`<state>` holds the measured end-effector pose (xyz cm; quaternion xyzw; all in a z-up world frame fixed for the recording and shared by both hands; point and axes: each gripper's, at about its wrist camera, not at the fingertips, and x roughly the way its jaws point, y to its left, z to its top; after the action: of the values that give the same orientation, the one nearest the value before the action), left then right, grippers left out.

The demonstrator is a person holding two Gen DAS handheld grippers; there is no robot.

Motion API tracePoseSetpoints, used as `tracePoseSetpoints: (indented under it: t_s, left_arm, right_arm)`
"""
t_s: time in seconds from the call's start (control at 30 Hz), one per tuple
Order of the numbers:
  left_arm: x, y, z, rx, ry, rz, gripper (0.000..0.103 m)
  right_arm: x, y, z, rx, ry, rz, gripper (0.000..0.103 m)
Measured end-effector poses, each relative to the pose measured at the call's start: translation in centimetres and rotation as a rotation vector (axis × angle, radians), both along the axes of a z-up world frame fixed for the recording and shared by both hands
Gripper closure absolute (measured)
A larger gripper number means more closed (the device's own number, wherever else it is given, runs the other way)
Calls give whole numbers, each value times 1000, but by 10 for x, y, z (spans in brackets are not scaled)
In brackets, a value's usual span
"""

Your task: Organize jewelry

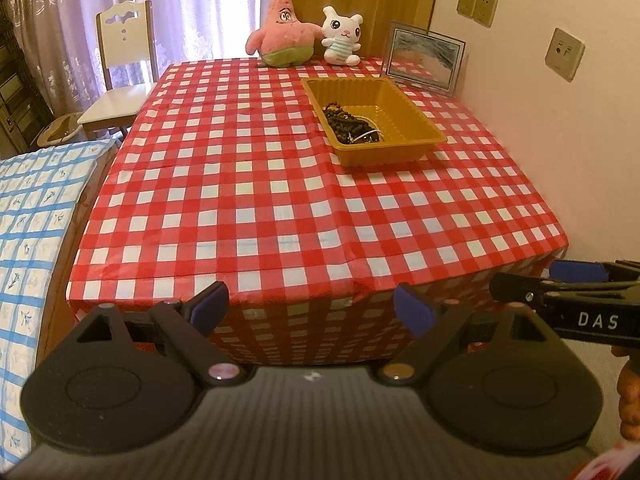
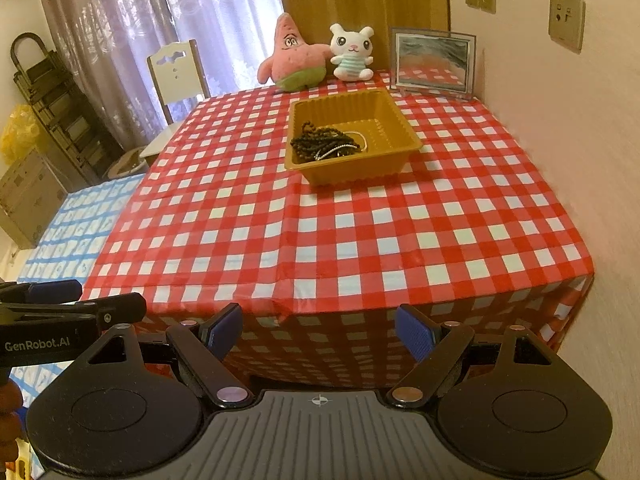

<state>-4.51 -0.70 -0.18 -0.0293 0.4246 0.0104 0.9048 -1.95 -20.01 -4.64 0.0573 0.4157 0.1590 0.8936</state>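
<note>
A: Where's the jewelry?

B: Heaped in the near-left corner of the ribbed mustard plastic tray (image 2: 404, 128), at about twelve o'clock on the red-and-white checked tablecloth (image 2: 320, 240): dark wooden bead strands (image 2: 320, 142) tangled with a thin silvery chain (image 2: 352, 140).

A: And the grippers?

B: The left gripper (image 1: 310, 308) and the right gripper (image 2: 318, 330) both gape wide, holding nothing (well short of the tray). I'd come in from above, pinch one strand, and lift slowly so the tangle doesn't follow.

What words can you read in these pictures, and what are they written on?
"DAS": white letters on the black right gripper, seen from the left wrist.
"GenRobot.AI": white letters on the black left gripper, seen from the right wrist.
Beige wall socket plate: its markings are too small to read.
</note>
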Motion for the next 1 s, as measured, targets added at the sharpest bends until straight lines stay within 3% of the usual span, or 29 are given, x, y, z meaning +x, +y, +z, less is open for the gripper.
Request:
tracePoseSetpoints:
  t_s: [1.0]
  left_arm:
    - [4,1,0,2,-3,2,14]
  right_arm:
    - [2,4,0,-1,1,4,20]
